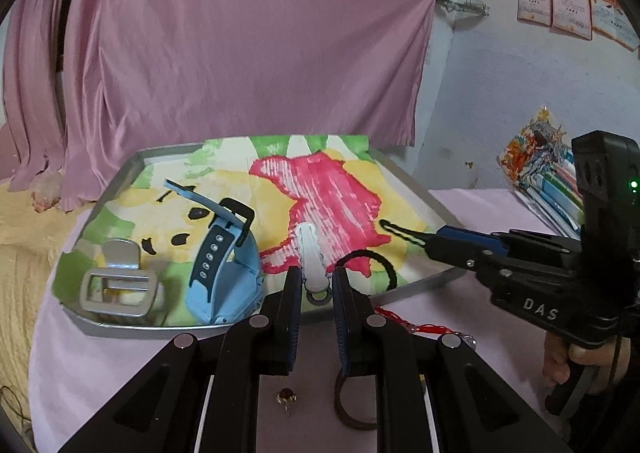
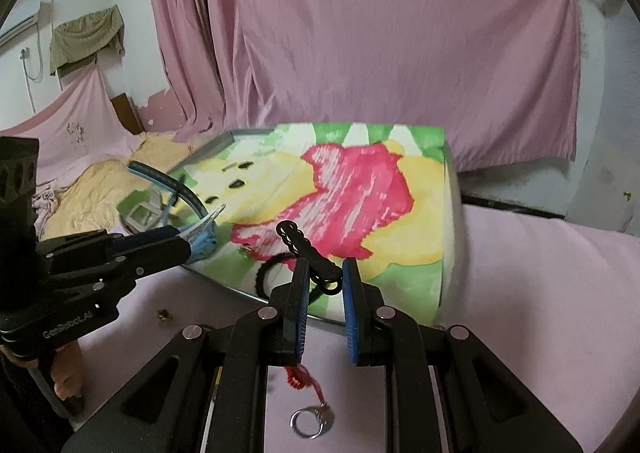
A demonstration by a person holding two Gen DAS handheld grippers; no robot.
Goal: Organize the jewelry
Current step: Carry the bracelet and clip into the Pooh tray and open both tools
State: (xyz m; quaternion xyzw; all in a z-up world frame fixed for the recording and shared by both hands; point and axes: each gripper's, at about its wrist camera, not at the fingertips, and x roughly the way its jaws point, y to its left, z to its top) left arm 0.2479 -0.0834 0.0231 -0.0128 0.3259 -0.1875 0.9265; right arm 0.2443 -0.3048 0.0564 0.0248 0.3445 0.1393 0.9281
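A metal tray (image 1: 404, 173) lined with a bright painted sheet holds a blue watch (image 1: 224, 265), a silver buckle (image 1: 116, 289) and a black hair tie (image 1: 372, 265). My left gripper (image 1: 316, 281) is shut on a white hair clip (image 1: 308, 249) over the tray's near edge. My right gripper (image 2: 326, 281) is shut on a black hair clip (image 2: 300, 243), which points out over the sheet. From the left wrist, the right gripper (image 1: 436, 237) comes in from the right with the black hair clip (image 1: 400, 231) sticking out of it.
On the pink cloth (image 1: 100, 353) in front of the tray lie an amber-stone ring (image 1: 286, 397), a brown hair tie (image 1: 352, 405), a red string bracelet (image 1: 416, 327) and a silver ring (image 2: 308, 423). Books (image 1: 548, 181) are stacked at the far right. A pink curtain (image 1: 240, 33) hangs behind.
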